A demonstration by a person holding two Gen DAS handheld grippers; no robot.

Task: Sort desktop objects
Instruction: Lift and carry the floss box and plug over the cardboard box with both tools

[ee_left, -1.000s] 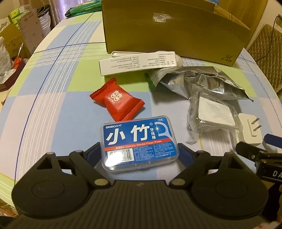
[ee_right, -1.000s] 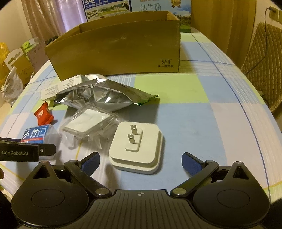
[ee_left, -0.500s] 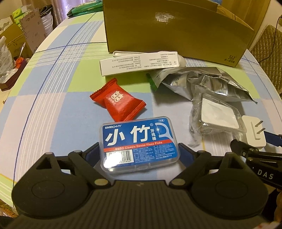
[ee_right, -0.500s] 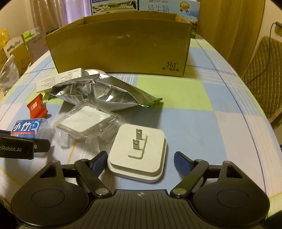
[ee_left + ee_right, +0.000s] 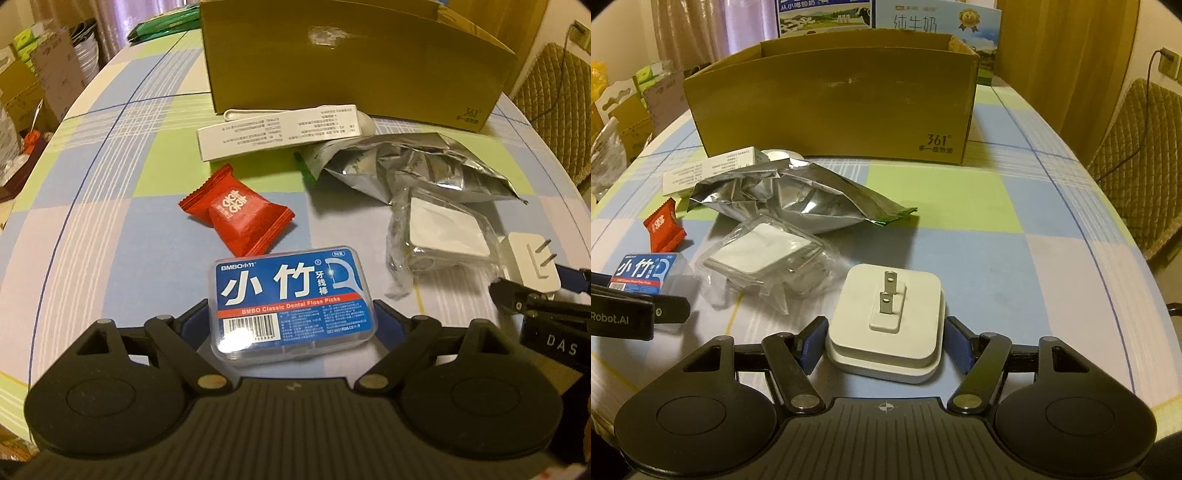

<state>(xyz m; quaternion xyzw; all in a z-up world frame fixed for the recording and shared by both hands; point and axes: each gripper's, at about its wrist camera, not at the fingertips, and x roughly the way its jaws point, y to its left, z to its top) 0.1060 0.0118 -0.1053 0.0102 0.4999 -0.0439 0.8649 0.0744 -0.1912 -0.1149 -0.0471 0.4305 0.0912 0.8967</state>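
Note:
A clear floss-pick box with a blue label (image 5: 291,299) lies on the checked tablecloth. My left gripper (image 5: 291,325) is shut on it, a blue pad against each short side. A white two-prong plug adapter (image 5: 886,317) lies prongs up, and my right gripper (image 5: 884,345) is shut on it with its pads touching both sides. The adapter (image 5: 532,258) also shows at the right edge of the left wrist view. The floss-pick box (image 5: 646,271) appears at the left of the right wrist view, behind a finger of the left gripper (image 5: 639,314).
Beyond lie a red candy packet (image 5: 236,210), a white item in clear wrap (image 5: 443,229), a crumpled silver bag (image 5: 410,162) and a long white carton (image 5: 280,131). An open cardboard box (image 5: 831,99) stands behind them. A chair (image 5: 1137,166) stands right of the table.
My right gripper's fingers have drawn in from wide apart until they touch the plug adapter. The left gripper has kept its hold on the floss-pick box and barely moved.

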